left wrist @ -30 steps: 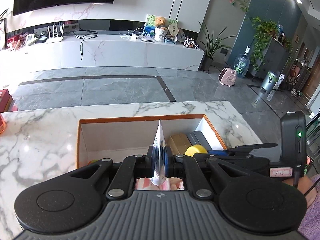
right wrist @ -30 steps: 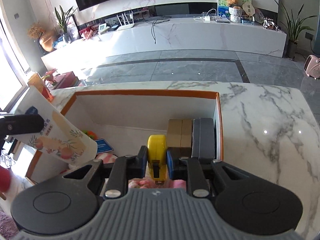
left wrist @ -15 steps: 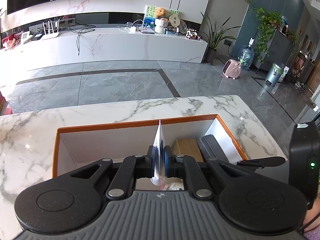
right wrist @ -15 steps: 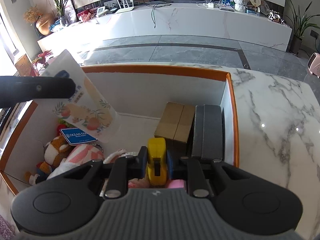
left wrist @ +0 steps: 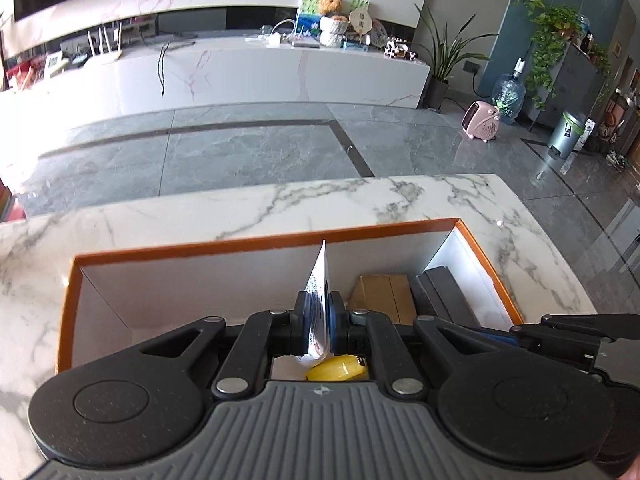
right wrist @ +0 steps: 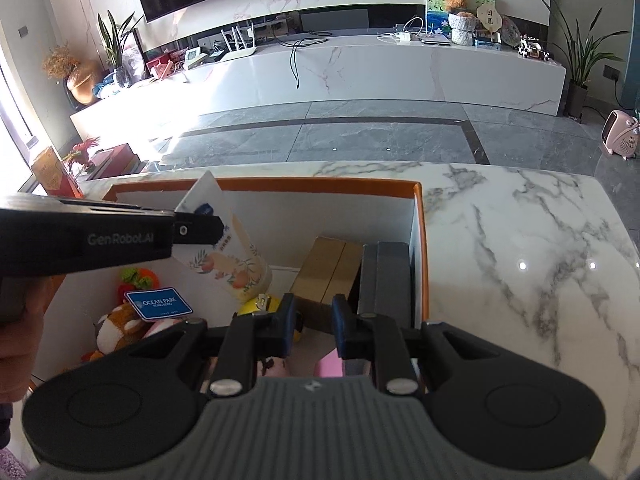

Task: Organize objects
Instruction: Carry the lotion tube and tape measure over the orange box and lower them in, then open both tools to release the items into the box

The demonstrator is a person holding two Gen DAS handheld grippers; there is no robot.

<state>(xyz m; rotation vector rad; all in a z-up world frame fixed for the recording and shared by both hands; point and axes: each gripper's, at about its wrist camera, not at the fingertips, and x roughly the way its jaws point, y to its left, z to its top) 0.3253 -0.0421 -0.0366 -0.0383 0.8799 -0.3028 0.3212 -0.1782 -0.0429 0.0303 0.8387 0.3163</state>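
L tongs (left wrist: 318, 322) pinched the printed pouch (right wrist: 224, 256) over the orange-rimmed box (left wrist: 256, 242), prob. to drop it in (R tongs (right wrist: 314, 320) stood apart w/ nothing gripped, yellow tape measure (right wrist: 260, 306) just beside).

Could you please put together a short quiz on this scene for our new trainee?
1. Multiple choice: what is the left gripper shut on? A) a fruit-printed pouch B) a mug C) a spoon
2. True or false: the yellow tape measure lies inside the orange-rimmed box.
3. In the right wrist view, what stands against the box's right wall, next to the brown carton?

Key: 1. A. 2. True. 3. The dark grey case.
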